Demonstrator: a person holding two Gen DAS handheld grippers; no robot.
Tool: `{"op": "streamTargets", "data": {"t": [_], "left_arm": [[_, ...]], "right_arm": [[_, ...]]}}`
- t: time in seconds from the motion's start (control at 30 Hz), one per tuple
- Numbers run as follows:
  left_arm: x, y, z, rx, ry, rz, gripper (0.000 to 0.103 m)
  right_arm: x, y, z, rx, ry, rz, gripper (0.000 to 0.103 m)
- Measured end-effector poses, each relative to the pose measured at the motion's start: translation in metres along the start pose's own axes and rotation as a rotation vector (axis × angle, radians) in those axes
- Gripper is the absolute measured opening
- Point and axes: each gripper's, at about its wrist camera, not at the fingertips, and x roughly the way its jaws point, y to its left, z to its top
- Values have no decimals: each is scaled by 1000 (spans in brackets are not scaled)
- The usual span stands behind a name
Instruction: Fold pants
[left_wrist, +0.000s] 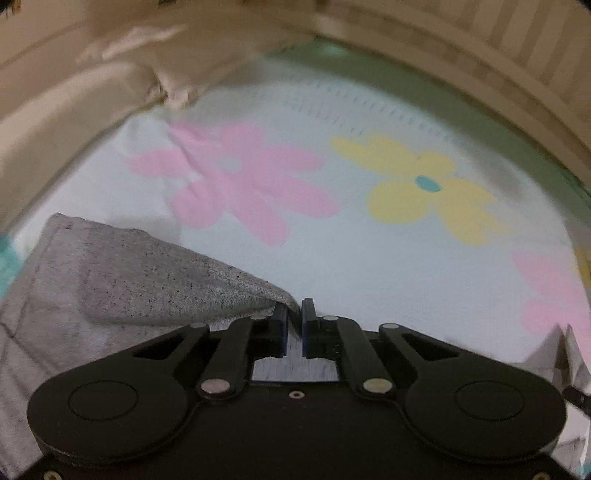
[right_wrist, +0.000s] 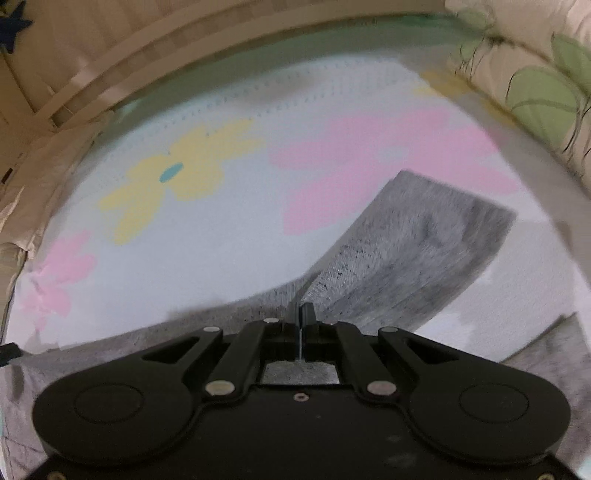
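The grey speckled pants (left_wrist: 122, 280) lie on a pale bedsheet with pink and yellow flowers (left_wrist: 369, 258). My left gripper (left_wrist: 294, 314) is shut on an edge of the pants, and the cloth drapes away to the left and under the gripper. In the right wrist view my right gripper (right_wrist: 301, 314) is shut on another edge of the pants (right_wrist: 406, 258), and a grey panel rises up and to the right from the fingers. Both views are blurred by motion.
The flowered sheet (right_wrist: 221, 240) spreads ahead of both grippers. A beige pillow (left_wrist: 74, 99) lies at the far left, a leaf-print cushion (right_wrist: 535, 92) at the far right. A wooden slatted bed frame (left_wrist: 498, 55) curves along the back.
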Motion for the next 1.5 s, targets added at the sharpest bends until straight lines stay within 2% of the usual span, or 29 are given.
{"op": "streamTargets", "data": {"t": [0.17, 0.27, 0.4, 0.6, 0.73, 0.9, 1.13, 1.23, 1.37, 1.5], "left_arm": [[-52, -7, -25, 55, -96, -8, 9], [-75, -2, -50, 40, -122, -17, 9], [-91, 9, -89, 25, -119, -18, 9], [-94, 19, -142, 25, -98, 10, 9], [-90, 21, -165, 36, -64, 27, 9], [-85, 27, -180, 45, -48, 44, 9], [-83, 26, -195, 98, -44, 61, 10], [-91, 27, -204, 105, -53, 55, 10], [-98, 32, -201, 92, -69, 38, 10], [-95, 36, -205, 91, -47, 38, 10]], "right_arm": [[-53, -14, -6, -19, -43, 12, 1], [-76, -22, -19, -38, -56, 14, 1], [-95, -33, -51, -57, -46, 10, 1], [-90, -55, -102, -62, 12, -13, 1], [-87, -61, -126, -89, 4, -35, 1], [-83, -67, -149, -123, -6, -46, 1], [-82, -72, -170, -99, -6, -54, 1], [-88, -73, -176, -92, -23, -45, 1], [-106, -73, -179, -110, -68, -19, 1], [-116, -76, -184, -105, -78, 3, 1]]}}
